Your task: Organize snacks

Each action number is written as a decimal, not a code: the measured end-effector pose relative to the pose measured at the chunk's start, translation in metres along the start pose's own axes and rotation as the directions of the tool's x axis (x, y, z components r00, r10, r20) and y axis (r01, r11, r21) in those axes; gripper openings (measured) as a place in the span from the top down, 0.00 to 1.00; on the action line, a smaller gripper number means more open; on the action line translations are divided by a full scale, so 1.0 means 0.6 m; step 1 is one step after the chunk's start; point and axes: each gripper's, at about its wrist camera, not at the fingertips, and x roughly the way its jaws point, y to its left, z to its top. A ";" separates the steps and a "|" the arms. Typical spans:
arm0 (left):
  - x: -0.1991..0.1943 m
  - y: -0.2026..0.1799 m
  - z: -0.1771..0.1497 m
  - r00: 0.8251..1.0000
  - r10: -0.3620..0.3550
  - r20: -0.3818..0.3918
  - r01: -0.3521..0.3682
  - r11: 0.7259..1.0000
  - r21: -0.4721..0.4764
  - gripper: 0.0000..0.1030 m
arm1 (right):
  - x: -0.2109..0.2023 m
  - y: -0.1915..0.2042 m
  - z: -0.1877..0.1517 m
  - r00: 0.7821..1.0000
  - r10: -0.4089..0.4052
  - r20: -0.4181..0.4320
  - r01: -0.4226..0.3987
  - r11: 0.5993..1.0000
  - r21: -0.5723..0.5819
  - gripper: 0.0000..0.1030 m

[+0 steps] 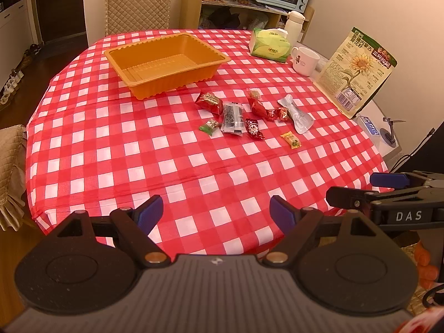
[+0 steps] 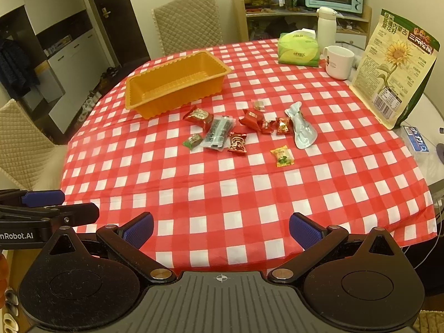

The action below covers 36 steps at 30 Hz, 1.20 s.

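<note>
A: Ten-odd small wrapped snacks (image 2: 236, 131) lie mid-cloth, near the empty orange plastic tray (image 2: 177, 83).
B: Left gripper (image 1: 216, 213) and right gripper (image 2: 220, 231) both gape, holding nothing. Sorting not yet begun; next, reach one packet.

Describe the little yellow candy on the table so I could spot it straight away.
Start at the orange tray on the red-checked tablecloth, then look to the scattered snacks nearer the camera. The yellow-wrapped candy lies alone at the near right edge of the group, just below the silver pouch. It is the only yellow wrapper; its neighbours are red, green, clear or silver.
</note>
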 end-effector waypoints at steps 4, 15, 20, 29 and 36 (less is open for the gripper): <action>-0.001 -0.001 0.000 1.000 0.000 0.000 0.000 1.000 0.001 0.20 | 0.000 0.000 0.000 1.000 0.000 -0.001 0.000 1.000 0.000 0.00; -0.001 -0.001 0.000 1.000 0.000 0.000 0.000 1.000 0.001 0.20 | 0.002 0.001 0.000 1.000 0.001 0.000 -0.001 1.000 -0.002 0.00; 0.003 0.004 0.002 1.000 0.001 -0.001 -0.001 1.000 0.001 0.20 | 0.002 0.001 0.000 1.000 0.001 -0.001 -0.001 1.000 -0.002 0.00; 0.009 0.022 0.016 1.000 0.002 -0.005 -0.002 1.000 0.002 0.20 | 0.005 0.001 0.000 1.000 0.002 -0.005 -0.002 1.000 0.000 0.00; 0.017 0.022 0.020 1.000 0.000 -0.011 0.000 1.000 0.006 0.20 | 0.009 -0.013 0.000 1.000 0.006 -0.014 -0.006 1.000 0.008 0.00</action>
